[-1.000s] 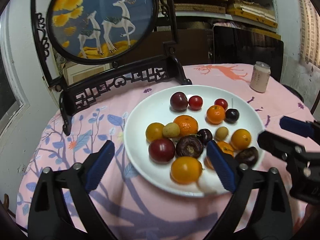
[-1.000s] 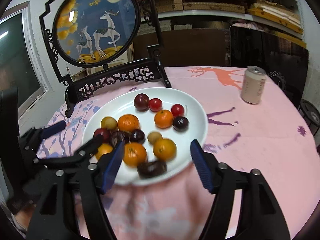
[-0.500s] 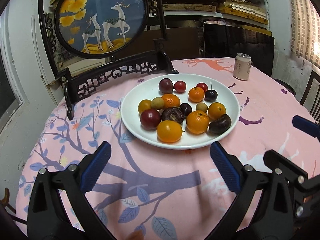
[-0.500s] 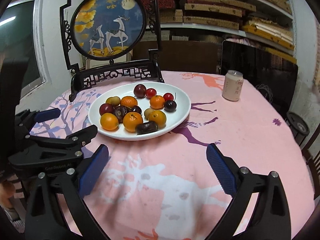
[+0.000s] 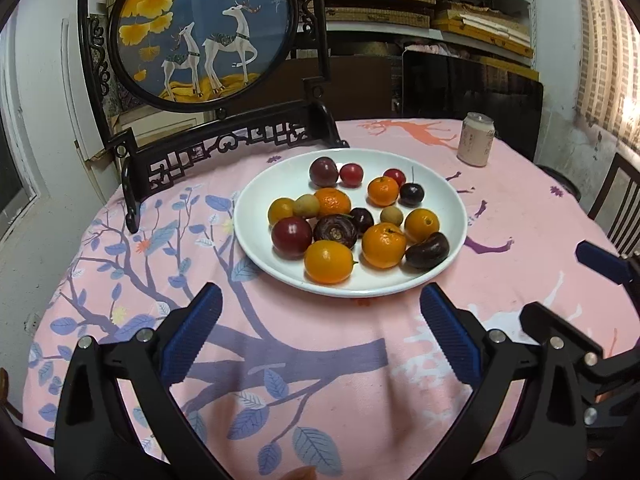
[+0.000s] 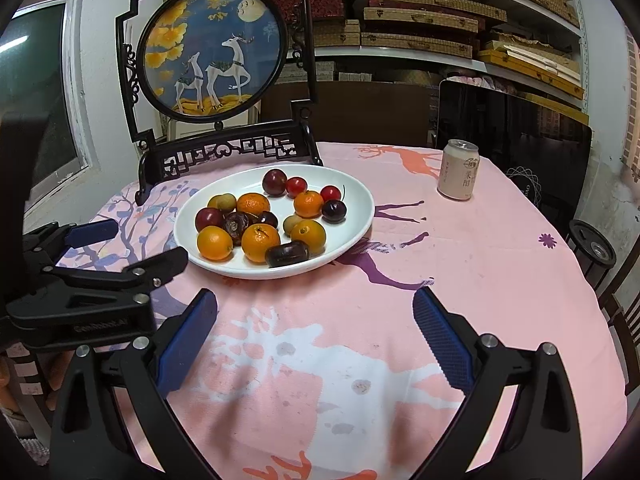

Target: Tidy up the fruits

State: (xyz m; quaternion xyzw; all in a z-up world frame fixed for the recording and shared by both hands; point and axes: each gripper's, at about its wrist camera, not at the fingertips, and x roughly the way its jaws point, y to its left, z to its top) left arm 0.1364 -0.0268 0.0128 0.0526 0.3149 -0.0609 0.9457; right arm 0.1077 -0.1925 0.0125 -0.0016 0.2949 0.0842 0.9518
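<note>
Orange, dark-red and purple fruits (image 5: 383,244) heaped loosely on a white plate (image 5: 452,200).

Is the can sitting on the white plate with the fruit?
No, the can stands upright on the pink tablecloth, well apart from the white plate.

The can (image 6: 458,175) bears "米" and a second, unclear character; gripper lettering unreadable

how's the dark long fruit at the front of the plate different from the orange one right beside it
The dark long fruit is deep purple-brown, elongated and lying on its side; the orange one is bright orange, round and larger, with a small stem mark on top. Both rest touching each other near the front rim of the white plate.
</note>
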